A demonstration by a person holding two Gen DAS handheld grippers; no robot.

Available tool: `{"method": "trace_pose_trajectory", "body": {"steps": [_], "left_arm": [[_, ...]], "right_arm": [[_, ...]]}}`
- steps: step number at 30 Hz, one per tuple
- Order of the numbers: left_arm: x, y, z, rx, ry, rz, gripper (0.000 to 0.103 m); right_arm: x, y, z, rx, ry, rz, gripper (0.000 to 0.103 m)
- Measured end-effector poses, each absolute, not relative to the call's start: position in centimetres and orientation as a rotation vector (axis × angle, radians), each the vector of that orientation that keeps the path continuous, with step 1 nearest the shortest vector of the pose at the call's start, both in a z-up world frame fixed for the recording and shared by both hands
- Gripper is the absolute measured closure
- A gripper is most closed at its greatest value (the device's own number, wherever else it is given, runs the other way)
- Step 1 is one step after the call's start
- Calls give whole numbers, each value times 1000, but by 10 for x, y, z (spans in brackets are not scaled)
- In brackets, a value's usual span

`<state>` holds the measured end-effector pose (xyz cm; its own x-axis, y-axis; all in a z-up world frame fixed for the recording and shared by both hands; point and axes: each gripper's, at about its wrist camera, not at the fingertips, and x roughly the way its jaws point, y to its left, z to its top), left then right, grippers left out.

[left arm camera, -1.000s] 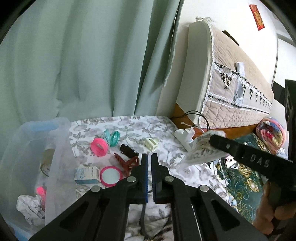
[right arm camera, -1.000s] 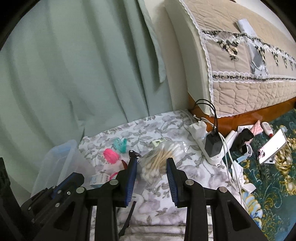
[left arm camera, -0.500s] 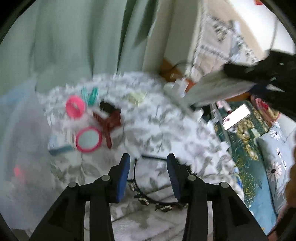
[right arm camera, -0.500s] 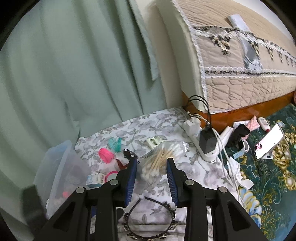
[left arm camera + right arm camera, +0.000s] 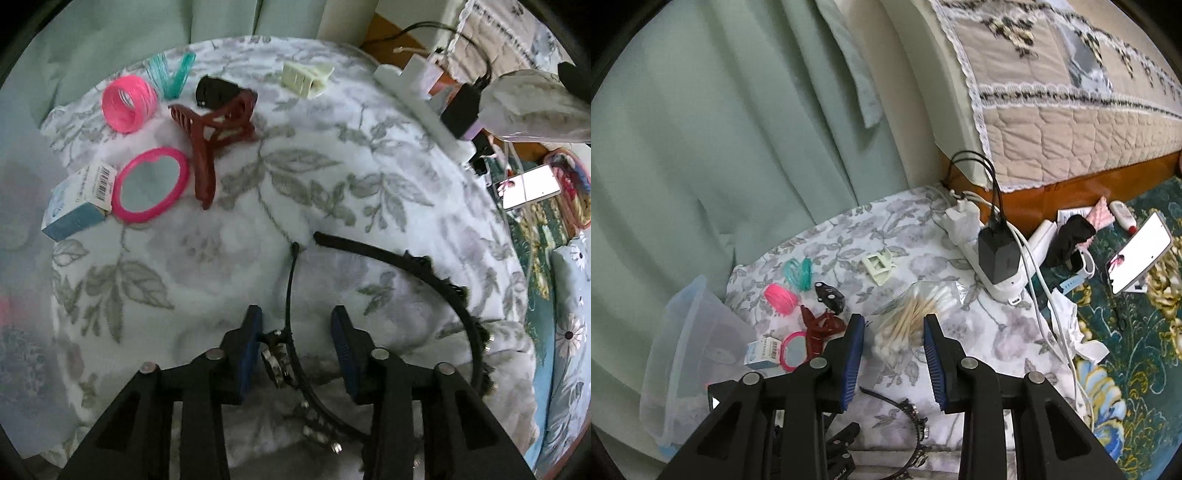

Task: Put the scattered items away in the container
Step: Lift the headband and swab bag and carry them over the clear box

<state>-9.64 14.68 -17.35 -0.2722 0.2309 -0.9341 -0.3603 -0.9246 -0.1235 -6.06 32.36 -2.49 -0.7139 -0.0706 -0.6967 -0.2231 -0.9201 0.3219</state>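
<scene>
A black jewelled headband (image 5: 424, 266) lies on the floral bedspread (image 5: 369, 166). My left gripper (image 5: 297, 332) points down over it. Its jaws are closing, with the headband's studded end between them, and the pads (image 5: 251, 343) stand clear of it. My right gripper (image 5: 894, 332) is shut on a clear bag of cotton swabs (image 5: 908, 317), held above the bed; the bag (image 5: 535, 103) also shows at upper right in the left wrist view. The translucent plastic container (image 5: 683, 350) stands at the bed's left edge.
Scattered at the far left: a pink coil ring (image 5: 127, 103), teal coils (image 5: 170, 74), a black clip (image 5: 214, 90), a maroon claw clip (image 5: 214, 129), a pink mirror (image 5: 151, 184), a small box (image 5: 77, 199) and a cream clip (image 5: 304, 75). A power strip (image 5: 993, 258) and a phone (image 5: 1141, 251) lie right.
The left gripper went from shut to open, dropped and tipped down over the headband, then narrowed a little. The right gripper sank slightly with the swab bag.
</scene>
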Motion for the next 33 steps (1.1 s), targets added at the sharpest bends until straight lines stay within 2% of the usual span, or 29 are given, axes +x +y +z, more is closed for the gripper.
{"method": "trace_pose_trajectory", "body": {"steps": [2,5,11,19,33], "left_arm": [[-98,146,-174,-1618,148,2253,82],[-99,143,-173,-1616,126,2268,85],[-94,145,-159,-1550,147,2321,87],[-77,139,-107,-1344,179,2442,88],[-61,85,-22,-1047,19,2629,88]], "right_arm": [[-64,330,-32,-1165,619,2751,68],[-68,339,-41,-1184,645,2726,68],[-66,344,-40,-1170,657,2726,68],[-50,334,-14,-1090,621,2770,68],[-14,289,45,-926,474,2900,68]]}}
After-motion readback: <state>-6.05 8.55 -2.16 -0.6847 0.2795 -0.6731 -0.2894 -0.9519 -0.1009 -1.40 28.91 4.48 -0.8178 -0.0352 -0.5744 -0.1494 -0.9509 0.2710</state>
